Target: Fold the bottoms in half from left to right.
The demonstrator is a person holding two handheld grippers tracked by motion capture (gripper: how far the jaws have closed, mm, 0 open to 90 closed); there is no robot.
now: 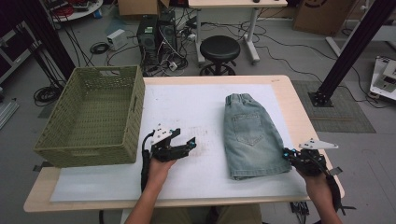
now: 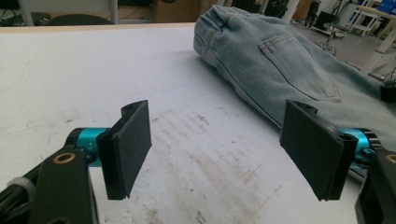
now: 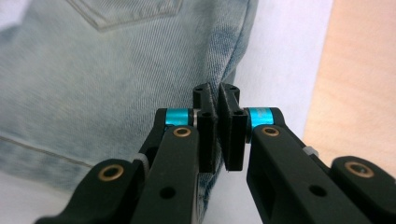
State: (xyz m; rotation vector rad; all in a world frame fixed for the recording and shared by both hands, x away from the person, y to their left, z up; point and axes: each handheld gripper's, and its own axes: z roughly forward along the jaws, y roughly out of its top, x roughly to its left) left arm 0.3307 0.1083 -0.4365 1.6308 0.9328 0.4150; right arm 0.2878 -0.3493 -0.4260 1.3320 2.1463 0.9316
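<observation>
Denim shorts (image 1: 252,137): folded, pale blue, back pocket up, lying flat on white mat (image 1: 196,107) of table (image 1: 299,112), right of centre.

High view. Woven green basket (image 1: 91,119) at left table edge, holding nothing, well apart from shorts. Left gripper (image 1: 189,145) hovering over bare mat between basket and shorts, touching neither. Right gripper (image 1: 286,153) at lower right corner of shorts, against side seam near hem.

Left gripper view. Jaws wide apart, nothing between them; stained mat below; shorts (image 2: 280,60) lying ahead and to the right, waistband end farther off.

Right gripper view. Right gripper (image 3: 217,95) with jaws drawn together, thin gap left, pinching outer edge of shorts (image 3: 116,70) at seam; fabric fold appears caught between pads, though hold hard to confirm.

Progress, judged: early. Done: shorts folded, one corner gripped. Left: second grip by left gripper on near edge, lift, carry across, placement in basket, if basket is indeed the destination.
</observation>
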